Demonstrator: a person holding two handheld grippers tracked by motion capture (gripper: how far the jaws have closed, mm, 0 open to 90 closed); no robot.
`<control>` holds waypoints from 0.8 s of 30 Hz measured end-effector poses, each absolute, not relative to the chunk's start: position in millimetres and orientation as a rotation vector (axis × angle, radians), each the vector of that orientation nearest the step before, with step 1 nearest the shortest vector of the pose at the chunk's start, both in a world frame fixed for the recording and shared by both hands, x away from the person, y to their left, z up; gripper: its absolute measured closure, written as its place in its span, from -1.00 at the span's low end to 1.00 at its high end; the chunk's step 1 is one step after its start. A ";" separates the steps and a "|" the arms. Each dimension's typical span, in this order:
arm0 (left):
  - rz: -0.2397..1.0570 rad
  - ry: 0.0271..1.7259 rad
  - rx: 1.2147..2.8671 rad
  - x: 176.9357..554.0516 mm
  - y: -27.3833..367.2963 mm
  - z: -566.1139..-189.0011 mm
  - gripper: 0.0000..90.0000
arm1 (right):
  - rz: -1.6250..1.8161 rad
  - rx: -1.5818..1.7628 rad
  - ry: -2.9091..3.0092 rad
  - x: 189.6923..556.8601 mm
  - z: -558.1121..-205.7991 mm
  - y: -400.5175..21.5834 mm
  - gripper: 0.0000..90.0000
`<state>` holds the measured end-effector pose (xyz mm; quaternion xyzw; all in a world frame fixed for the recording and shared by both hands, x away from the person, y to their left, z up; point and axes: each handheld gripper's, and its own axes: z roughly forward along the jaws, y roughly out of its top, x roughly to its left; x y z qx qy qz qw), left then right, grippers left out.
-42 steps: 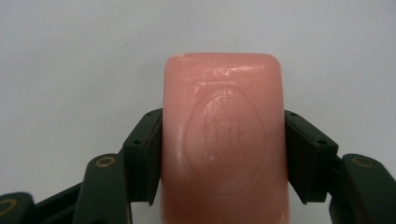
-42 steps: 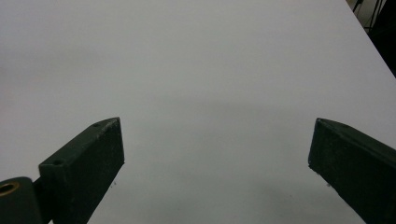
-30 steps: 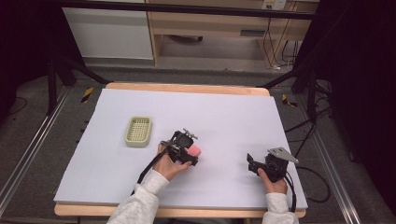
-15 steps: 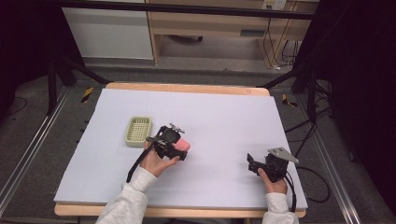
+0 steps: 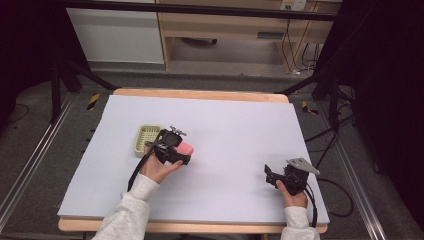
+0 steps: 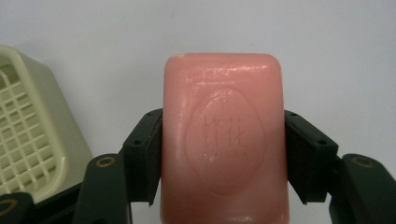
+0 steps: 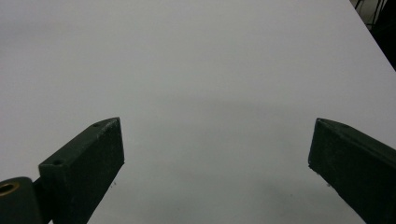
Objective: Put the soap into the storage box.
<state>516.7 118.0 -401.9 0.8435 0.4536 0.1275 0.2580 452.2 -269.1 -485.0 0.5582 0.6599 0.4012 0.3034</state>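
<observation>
**Soap gripped lengthwise, dish just to the left**

Clamped across its short width: pink soap bar between the jaws of the left gripper, pads pressed flat on both long sides, long axis running straight out ahead of the jaws, embossed oval face turned up toward the camera. Held clear above the white surface, roughly mid-left of it in the high view, with a rounded end of the bar poking out on the right side of the gripper there.

Just beside and to the left: pale yellow-green soap dish, slatted grid floor visible, raised rim close to the left jaw in the left gripper view, not touching the bar. Decisive relation, then: dish left of the bar, close alongside. Probably only a short sideways shift needed and a lowering to seat it, though whether the two long axes already match cannot be told for sure from these views; worth checking before release, since a bar set crosswise would likely ride on the rim.

Far off at the lower right: right gripper, resting low near the surface edge, jaws spread wide with nothing between them, well apart from both soap and dish. Left hand plainly the nearer one, and the only one placed to finish this
</observation>
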 end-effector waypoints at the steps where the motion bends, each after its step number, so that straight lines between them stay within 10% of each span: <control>1: 0.349 1.236 2.282 517.8 119.9 -401.0 -0.17 | 1.063 1.481 1.748 452.2 -484.9 -268.9 -0.91; 24: 0.399 1.347 2.184 537.5 160.9 -389.7 -0.17 | 1.062 1.486 1.752 452.7 -485.0 -268.7 -0.91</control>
